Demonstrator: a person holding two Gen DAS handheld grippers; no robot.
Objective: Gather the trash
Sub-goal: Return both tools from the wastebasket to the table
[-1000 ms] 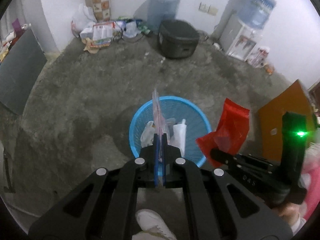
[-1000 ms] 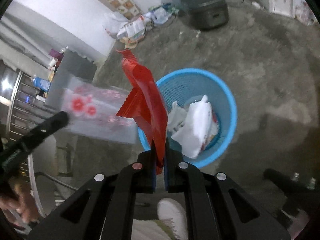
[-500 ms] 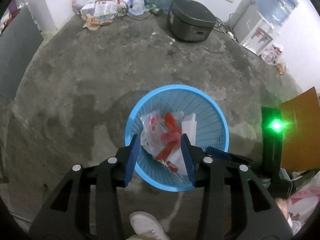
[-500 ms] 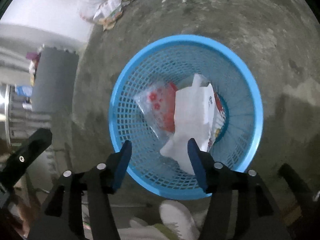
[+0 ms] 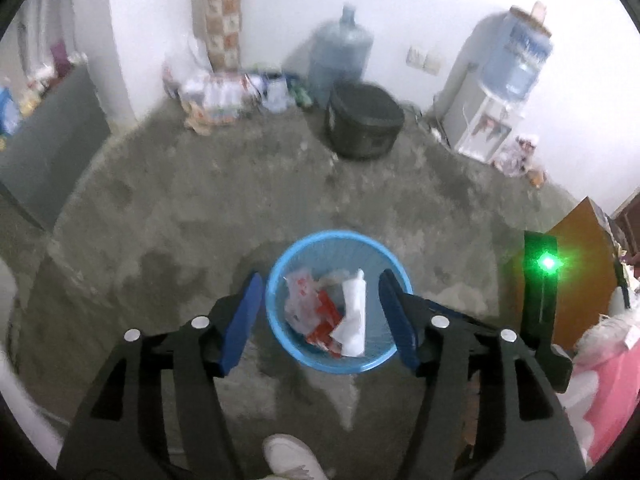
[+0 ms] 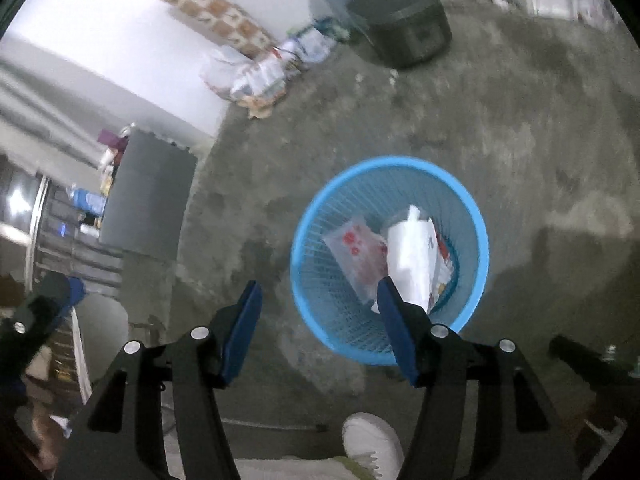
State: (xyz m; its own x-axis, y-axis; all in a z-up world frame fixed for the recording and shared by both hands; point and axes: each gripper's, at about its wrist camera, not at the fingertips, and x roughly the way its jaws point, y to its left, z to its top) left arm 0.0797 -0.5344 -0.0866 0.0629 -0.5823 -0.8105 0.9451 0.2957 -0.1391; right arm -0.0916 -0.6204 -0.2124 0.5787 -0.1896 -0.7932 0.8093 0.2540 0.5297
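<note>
- Rough grey concrete floor carries everything; a white wall stands behind it.
- Blue basket stands on the floor, straight ahead of and below both tongs.
- Inside it lie a clear wrapper with red dots, a red wrapper and a white bag, all below the rim.
- Left tongs: released. The jaws have just been opening and now stand wide, with nothing between the pads; in the left wrist view they frame the basket mouth.
- Right tongs: released likewise, jaws just opened, gripping nothing. In its own view the basket sits to the right of centre, with the right finger overlapping the near rim.
- Judgement: both pieces appear deposited, so this delivery is complete.
- Remaining litter lies heaped at the foot of the far wall, well apart from the basket, ahead and to the left, beside a black pot and a water jug. Its long axis runs along the wall.
- Neither hand is clearly nearer to that heap; I cannot tell which should lead.
</note>
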